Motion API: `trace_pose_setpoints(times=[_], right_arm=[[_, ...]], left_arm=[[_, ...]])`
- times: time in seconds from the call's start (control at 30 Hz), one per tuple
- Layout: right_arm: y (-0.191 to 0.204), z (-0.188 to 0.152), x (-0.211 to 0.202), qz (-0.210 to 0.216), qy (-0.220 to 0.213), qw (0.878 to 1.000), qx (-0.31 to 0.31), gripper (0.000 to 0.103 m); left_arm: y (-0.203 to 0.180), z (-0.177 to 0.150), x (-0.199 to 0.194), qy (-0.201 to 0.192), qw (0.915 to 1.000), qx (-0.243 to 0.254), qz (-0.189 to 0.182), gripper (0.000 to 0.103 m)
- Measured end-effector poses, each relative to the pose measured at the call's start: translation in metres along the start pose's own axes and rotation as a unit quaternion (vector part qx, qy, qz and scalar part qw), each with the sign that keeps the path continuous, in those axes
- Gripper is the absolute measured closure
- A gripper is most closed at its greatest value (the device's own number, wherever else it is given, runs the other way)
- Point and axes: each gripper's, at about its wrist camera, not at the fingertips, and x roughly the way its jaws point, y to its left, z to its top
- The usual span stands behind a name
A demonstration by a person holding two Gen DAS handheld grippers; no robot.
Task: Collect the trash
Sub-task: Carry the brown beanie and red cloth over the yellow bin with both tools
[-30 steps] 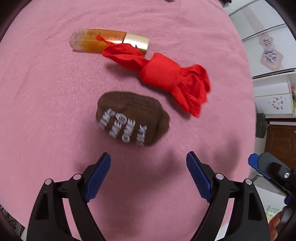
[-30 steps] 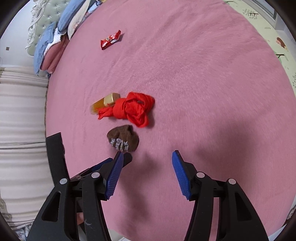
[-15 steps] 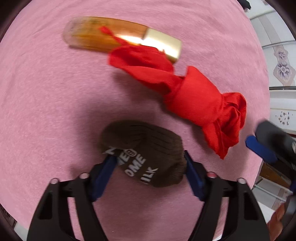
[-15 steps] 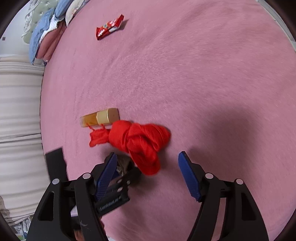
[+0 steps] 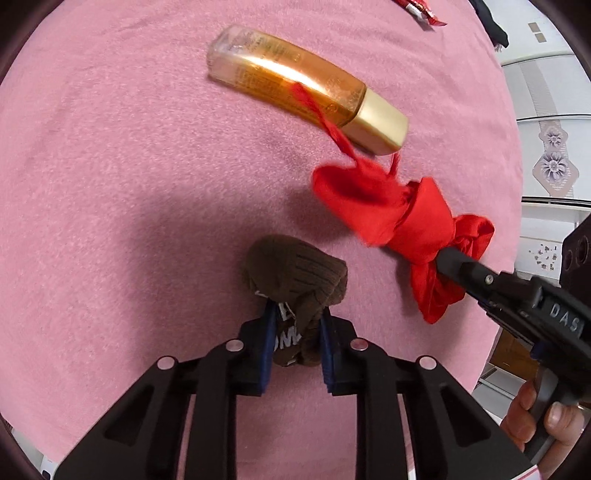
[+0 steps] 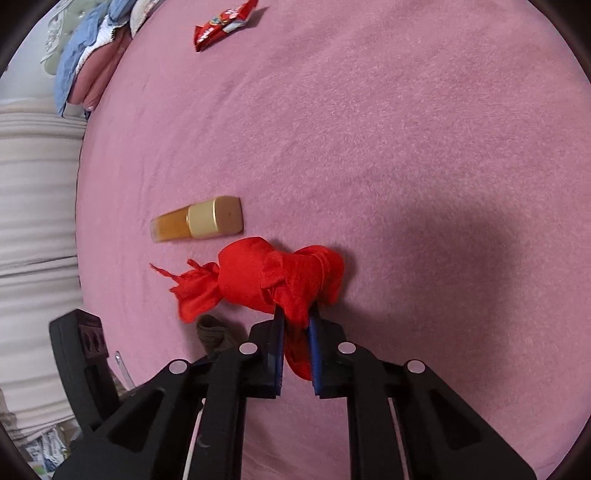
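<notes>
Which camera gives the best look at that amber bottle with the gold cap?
The left wrist view: the bottle lies there large and side-on, crossed by a red strand. The right wrist view shows it small and cap-first.

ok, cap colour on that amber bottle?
Gold, matte metallic, on the bottle cap; the right wrist view shows it best.

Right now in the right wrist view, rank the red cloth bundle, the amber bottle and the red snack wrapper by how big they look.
1. red cloth bundle, largest
2. amber bottle
3. red snack wrapper, smallest, though it lies farthest from the camera, so its true size against the bottle is unsure.
</notes>
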Motion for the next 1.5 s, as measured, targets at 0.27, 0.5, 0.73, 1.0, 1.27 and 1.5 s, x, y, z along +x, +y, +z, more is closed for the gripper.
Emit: trace_pose_setpoints(times=[0.27, 0.5, 0.73, 1.0, 1.27, 1.5], right_arm=[[-0.008, -0.046, -0.025, 0.003, -0.014, 1.000, 0.008, 0.093], [-0.022, -0.100, -0.044, 0.008, -0.032, 0.999, 0.032, 0.093], [-0.049, -0.157, -0.078, 0.014, -0.063, 0.996, 0.056, 0.093], [-0.089, -0.203, -0.117, 0.003, -0.107, 0.990, 0.097, 0.093], [-0.136, -0.231, -0.154, 0.007, -0.135, 0.982, 0.131, 0.093], [-0.183, -0.242, -0.193, 0.013, -0.151, 0.979, 0.139, 0.093]], left_arm=[[0.030, -0.036, -0.031, -0.008, 0.9999, 0.004, -0.010, 0.082], [0.021, -0.085, -0.051, -0.010, 0.9995, 0.029, -0.010, 0.082], [-0.007, -0.146, -0.050, 0.002, 0.9974, 0.071, -0.011, 0.082], [-0.053, -0.189, -0.044, 0.023, 0.9882, 0.151, -0.002, 0.082], [-0.124, -0.212, -0.032, 0.029, 0.9760, 0.216, 0.003, 0.082], [-0.184, -0.242, -0.020, 0.032, 0.9732, 0.228, 0.000, 0.082]])
